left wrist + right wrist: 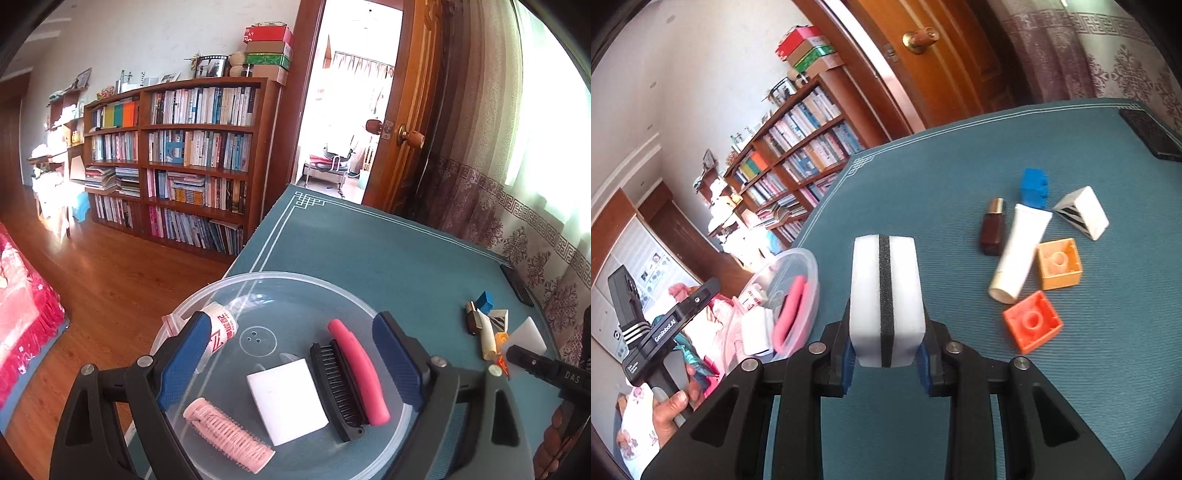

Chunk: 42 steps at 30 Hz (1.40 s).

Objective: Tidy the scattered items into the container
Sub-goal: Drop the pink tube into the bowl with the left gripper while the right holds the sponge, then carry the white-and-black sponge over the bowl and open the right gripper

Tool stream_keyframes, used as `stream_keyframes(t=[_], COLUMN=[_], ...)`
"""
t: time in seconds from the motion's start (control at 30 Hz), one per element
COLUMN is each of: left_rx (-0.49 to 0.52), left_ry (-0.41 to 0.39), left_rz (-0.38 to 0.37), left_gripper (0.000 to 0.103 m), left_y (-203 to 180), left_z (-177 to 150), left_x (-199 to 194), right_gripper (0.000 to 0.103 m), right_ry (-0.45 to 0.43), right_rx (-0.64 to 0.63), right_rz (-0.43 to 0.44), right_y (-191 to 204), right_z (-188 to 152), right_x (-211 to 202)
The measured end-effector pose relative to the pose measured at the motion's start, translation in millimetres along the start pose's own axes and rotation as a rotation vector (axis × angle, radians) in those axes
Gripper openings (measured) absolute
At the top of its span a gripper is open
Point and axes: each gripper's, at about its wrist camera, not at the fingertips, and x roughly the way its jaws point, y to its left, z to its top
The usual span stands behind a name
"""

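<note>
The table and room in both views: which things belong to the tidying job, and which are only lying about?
Belonging to the job:
clear container
sponge clamped in the right gripper
open left gripper
blue brick
brown bottle
white tube
striped block
yellow brick
orange brick

Just lying about:
black phone
bookcase
door

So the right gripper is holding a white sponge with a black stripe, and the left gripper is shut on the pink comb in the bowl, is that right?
Not quite. The right gripper does hold the white sponge, but the left gripper is open above the clear bowl. The left wrist view shows the pink comb lying free in the bowl between the spread fingers.
</note>
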Motion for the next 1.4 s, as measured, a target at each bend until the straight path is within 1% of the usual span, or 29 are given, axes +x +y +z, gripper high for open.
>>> stream_keyframes(t=[0.27, 0.53, 0.7, 0.73, 0.77, 0.8, 0.83, 0.87, 1.03, 1.17, 1.27, 1.4], left_rx=[-0.081, -0.128, -0.141, -0.142, -0.144, -0.15, -0.158, -0.166, -0.184, -0.192, -0.195, -0.175], left_ry=[-0.024, -0.038, -0.065, -0.07, -0.073, -0.073, -0.072, -0.072, -0.068, -0.056, -0.043, -0.029], left_rz=[0.009, 0.001, 0.041, 0.05, 0.056, 0.058, 0.054, 0.051, 0.049, 0.049, 0.048, 0.045], left_gripper=[0.093, 0.093, 0.093, 0.093, 0.093, 0.093, 0.093, 0.093, 0.093, 0.093, 0.093, 0.093], left_y=[21.8, 33.2, 43.7, 45.4, 48.8, 50.9, 53.7, 56.1, 61.5, 63.8, 62.9, 52.9], left_z=[13.1, 20.6, 23.7, 24.2, 24.3, 24.7, 25.3, 25.6, 26.1, 24.8, 22.5, 19.6], left_x=[-11.1, -20.4, -27.8, -28.5, -29.3, -29.5, -29.1, -29.2, -27.8, -24.1, -20.2, -16.7], right_gripper=[0.03, 0.03, 0.03, 0.032, 0.038, 0.043, 0.05, 0.054, 0.054, 0.054, 0.054, 0.054], right_ry=[0.057, 0.079, 0.106, 0.117, 0.132, 0.148, 0.159, 0.161, 0.159, 0.164, 0.161, 0.121], right_rx=[-0.087, -0.141, -0.16, -0.159, -0.157, -0.153, -0.147, -0.141, -0.142, -0.143, -0.117, -0.103], right_rz=[0.071, 0.094, 0.118, 0.118, 0.118, 0.118, 0.117, 0.113, 0.113, 0.086, 0.068, 0.035], right_y=[62.0, 113.0, 138.7, 142.1, 145.0, 147.1, 148.4, 149.2, 148.5, 137.4, 120.8, 100.9], right_z=[-1.8, 4.6, 12.5, 14.2, 16.2, 18.9, 21.0, 22.7, 25.3, 19.8, 15.3, 10.2], right_x=[34.7, 79.7, 111.0, 118.0, 125.1, 131.7, 137.1, 140.6, 145.3, 141.2, 130.5, 105.5])
